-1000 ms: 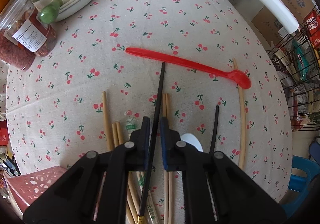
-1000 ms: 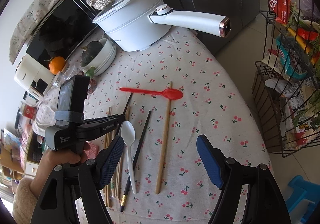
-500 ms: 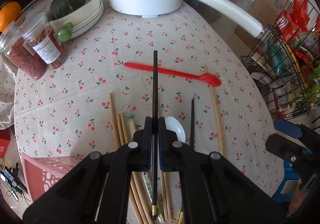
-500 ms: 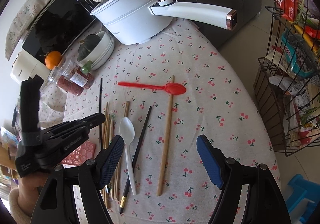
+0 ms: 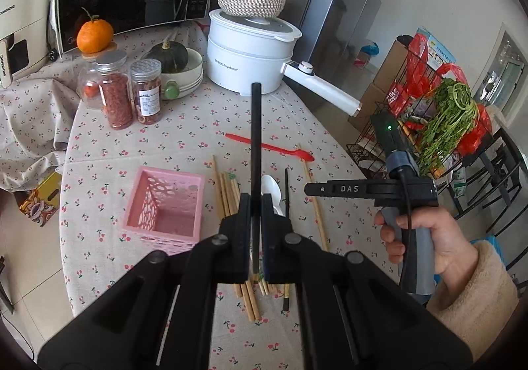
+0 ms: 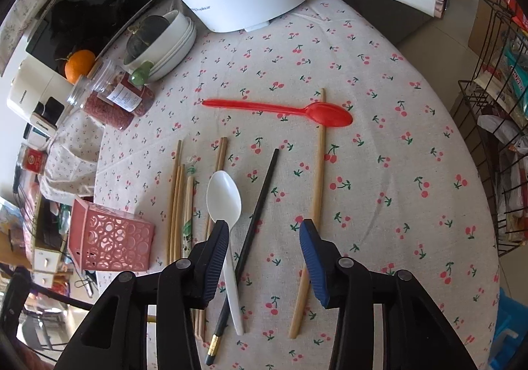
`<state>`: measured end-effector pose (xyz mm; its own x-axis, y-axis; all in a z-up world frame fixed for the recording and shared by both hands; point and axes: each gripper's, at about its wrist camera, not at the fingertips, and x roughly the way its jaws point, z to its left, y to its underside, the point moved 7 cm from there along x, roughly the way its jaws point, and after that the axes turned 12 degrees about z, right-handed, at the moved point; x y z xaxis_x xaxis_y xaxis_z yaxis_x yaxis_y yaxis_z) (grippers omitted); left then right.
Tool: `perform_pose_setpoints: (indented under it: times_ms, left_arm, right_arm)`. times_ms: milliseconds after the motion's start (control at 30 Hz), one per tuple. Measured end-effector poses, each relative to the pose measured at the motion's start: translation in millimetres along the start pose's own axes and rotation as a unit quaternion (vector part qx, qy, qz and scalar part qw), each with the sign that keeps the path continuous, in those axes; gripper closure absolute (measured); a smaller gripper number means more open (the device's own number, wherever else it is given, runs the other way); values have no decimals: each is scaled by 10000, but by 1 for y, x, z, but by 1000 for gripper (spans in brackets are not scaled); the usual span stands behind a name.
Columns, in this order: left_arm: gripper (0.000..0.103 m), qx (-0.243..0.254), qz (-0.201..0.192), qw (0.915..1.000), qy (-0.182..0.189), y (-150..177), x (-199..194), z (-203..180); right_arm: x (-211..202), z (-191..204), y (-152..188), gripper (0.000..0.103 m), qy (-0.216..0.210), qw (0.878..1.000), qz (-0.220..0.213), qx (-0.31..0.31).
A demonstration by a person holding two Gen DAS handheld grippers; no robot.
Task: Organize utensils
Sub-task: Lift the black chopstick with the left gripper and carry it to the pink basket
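- Chopsticks and spoons are seen spread over a round table (image 6: 379,79) covered in a cherry-print cloth.
- A black chopstick (image 5: 255,139) is clamped in the left gripper (image 5: 256,205), whose jaws are pressed tight on it; the stick is held clear of the cloth, with its far end pointed toward a white electric pot (image 5: 250,53).
- A pink openwork basket (image 5: 165,205) is seen on the cloth just left of the held stick, upright and with nothing visible inside.
- The right gripper (image 6: 264,231) is held low over the cloth, its jaws partly open and closing; nothing is pressed by the blue pads (image 6: 312,258).
- Between those jaws, on the cloth, a white spoon (image 6: 224,198) and a second black chopstick (image 6: 257,205) are seen; the stick is laid slantwise across the spoon's handle.
- A lone wooden chopstick (image 6: 318,178) is laid just beside the right-hand pad, and its far end is crossed by the bowl of a red spoon (image 6: 283,109).
- A bundle of wooden chopsticks (image 6: 180,198) is laid between the white spoon and the basket.
- In the left wrist view, the right gripper's handle is seen gripped by a hand (image 5: 425,234) in a cream fleece sleeve (image 5: 475,291).
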<state>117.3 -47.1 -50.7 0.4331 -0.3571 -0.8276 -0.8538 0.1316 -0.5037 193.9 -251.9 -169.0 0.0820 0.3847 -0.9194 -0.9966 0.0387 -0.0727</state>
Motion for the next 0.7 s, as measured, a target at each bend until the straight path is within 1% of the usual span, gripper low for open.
perform_pose_setpoints:
  times_ms: [33, 67, 133, 200, 267, 300, 367, 433, 467, 500, 567, 633, 700]
  left_arm:
    - [97, -89, -45, 9999, 0, 4, -3, 4]
    - [97, -179, -28, 9998, 85, 6, -4, 7]
    - [97, -192, -81, 9996, 171, 6, -9, 9]
    - [97, -154, -161, 9997, 111, 6, -15, 12]
    - [97, -187, -174, 9996, 157, 9, -20, 17]
    - [97, -203, -171, 9995, 180, 12, -22, 19]
    - [97, -214, -194, 9994, 182, 13, -25, 23]
    - [97, -219, -219, 9993, 189, 14, -28, 26]
    - [97, -235, -232, 9993, 200, 15, -29, 27]
    - [97, -246, -239, 9992, 211, 15, -30, 28]
    - [97, -259, -249, 9991, 220, 16, -31, 29]
    - [97, -277, -260, 9990, 224, 16, -31, 30]
    - [97, -284, -291, 9989, 221, 16, -34, 31]
  right_arm:
    - [7, 3, -1, 62, 88, 9999, 54, -33]
    - [14, 7, -1, 64, 198, 9997, 102, -76]
    - [27, 12, -2, 70, 419, 9988, 198, -157]
    - [38, 16, -3, 71, 626, 9975, 284, -191]
    - [48, 18, -4, 73, 814, 9957, 380, -203]
    - [48, 21, -6, 73, 945, 9948, 289, -262]
    - [51, 25, -7, 76, 1186, 9919, 272, -362]
    - [53, 27, -7, 86, 1497, 9875, 221, -443]
    - [54, 29, -7, 88, 1595, 9858, 195, -496]
    - [55, 30, -7, 91, 1606, 9854, 175, -544]
    - [55, 30, -8, 93, 1562, 9862, 133, -540]
    - [53, 28, -7, 97, 1293, 9903, 77, -495]
    - [48, 28, -7, 97, 1009, 9940, 31, -419]
